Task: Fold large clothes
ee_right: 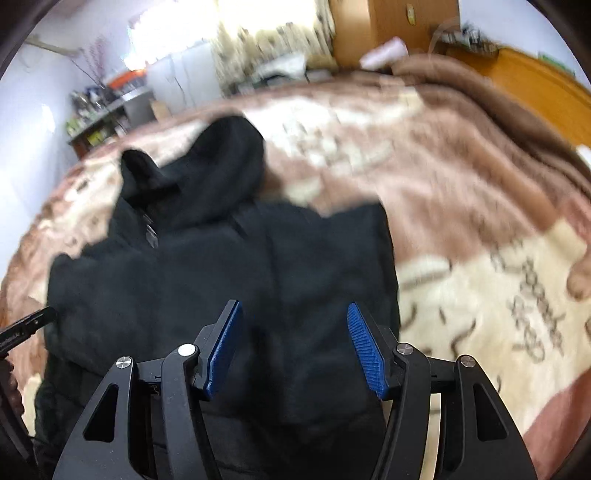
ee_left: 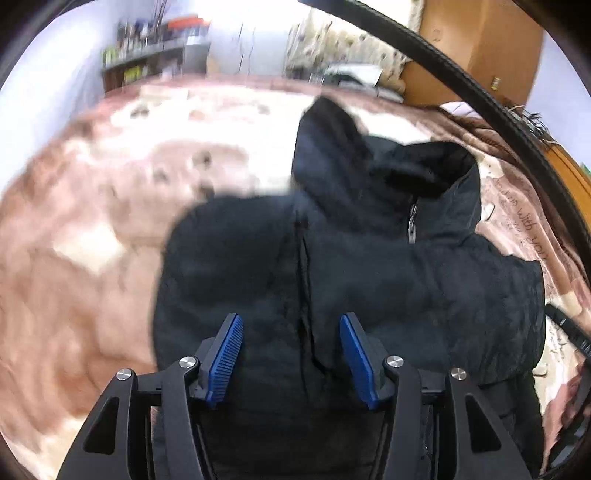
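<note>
A black hooded jacket [ee_left: 369,266] lies on a bed, its sides folded in over the front, its hood [ee_left: 332,147] pointing away and a zipper pull [ee_left: 412,225] at the collar. My left gripper [ee_left: 291,325] is open, empty, just above the jacket's near part. The jacket also shows in the right wrist view [ee_right: 229,266]. My right gripper [ee_right: 293,314] is open, empty, above the jacket's right half. The tip of the other gripper [ee_right: 26,325] shows at the left edge of the right wrist view.
The jacket rests on a brown and cream blanket [ee_right: 461,229] with lettering that covers the bed. A wooden headboard [ee_right: 535,81] and wardrobe [ee_right: 391,29] stand at the right. A shelf with bottles [ee_right: 99,110] stands beyond the bed. A black cable [ee_left: 461,81] arcs across the left wrist view.
</note>
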`<move>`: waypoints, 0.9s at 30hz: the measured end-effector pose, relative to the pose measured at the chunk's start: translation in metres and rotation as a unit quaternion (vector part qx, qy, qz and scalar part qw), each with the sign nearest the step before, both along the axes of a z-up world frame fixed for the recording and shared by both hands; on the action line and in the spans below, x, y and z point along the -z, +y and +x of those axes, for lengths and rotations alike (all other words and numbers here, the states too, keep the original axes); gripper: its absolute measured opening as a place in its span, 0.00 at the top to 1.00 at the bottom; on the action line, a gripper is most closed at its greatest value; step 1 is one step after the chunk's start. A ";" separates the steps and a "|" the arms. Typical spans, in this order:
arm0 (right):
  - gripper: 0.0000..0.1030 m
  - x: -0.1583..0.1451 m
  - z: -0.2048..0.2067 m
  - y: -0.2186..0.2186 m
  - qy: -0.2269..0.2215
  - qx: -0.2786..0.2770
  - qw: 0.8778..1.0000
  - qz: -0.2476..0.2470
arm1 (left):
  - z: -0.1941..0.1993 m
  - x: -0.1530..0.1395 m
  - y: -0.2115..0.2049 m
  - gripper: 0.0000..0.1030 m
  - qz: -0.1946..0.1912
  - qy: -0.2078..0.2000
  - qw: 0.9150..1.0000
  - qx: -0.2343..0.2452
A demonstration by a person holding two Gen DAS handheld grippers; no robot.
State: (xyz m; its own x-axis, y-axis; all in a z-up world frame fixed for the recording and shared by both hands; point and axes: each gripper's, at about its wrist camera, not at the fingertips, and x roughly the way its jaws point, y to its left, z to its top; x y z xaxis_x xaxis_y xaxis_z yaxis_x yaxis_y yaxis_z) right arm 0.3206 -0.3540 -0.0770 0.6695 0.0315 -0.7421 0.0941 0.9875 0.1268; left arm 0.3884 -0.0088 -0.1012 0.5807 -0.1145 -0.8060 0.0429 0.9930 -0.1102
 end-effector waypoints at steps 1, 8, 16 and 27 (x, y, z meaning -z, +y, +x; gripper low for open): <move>0.42 -0.004 0.003 0.009 -0.007 -0.016 1.000 -0.005 | 0.000 -0.009 -0.003 0.44 0.008 -0.014 1.000 0.007; 0.42 0.024 0.036 0.070 0.039 -0.109 0.993 -0.039 | 0.028 0.003 -0.047 0.44 0.056 0.008 0.996 0.076; 0.42 0.060 0.052 0.076 0.074 -0.117 0.989 -0.045 | 0.050 0.044 -0.048 0.24 0.061 0.040 0.996 0.059; 0.42 0.004 0.085 0.025 0.029 -0.103 0.991 0.086 | 0.079 0.009 -0.024 0.24 -0.012 0.017 0.997 0.072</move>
State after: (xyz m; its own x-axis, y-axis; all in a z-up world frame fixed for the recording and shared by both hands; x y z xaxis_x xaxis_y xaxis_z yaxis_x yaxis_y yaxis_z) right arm 0.4055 -0.3295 -0.0813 0.5913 0.2923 -0.7516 -0.0954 0.9508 0.2947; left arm 0.4673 -0.0328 -0.1098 0.5296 -0.2151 -0.8205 0.1813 0.9737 -0.1383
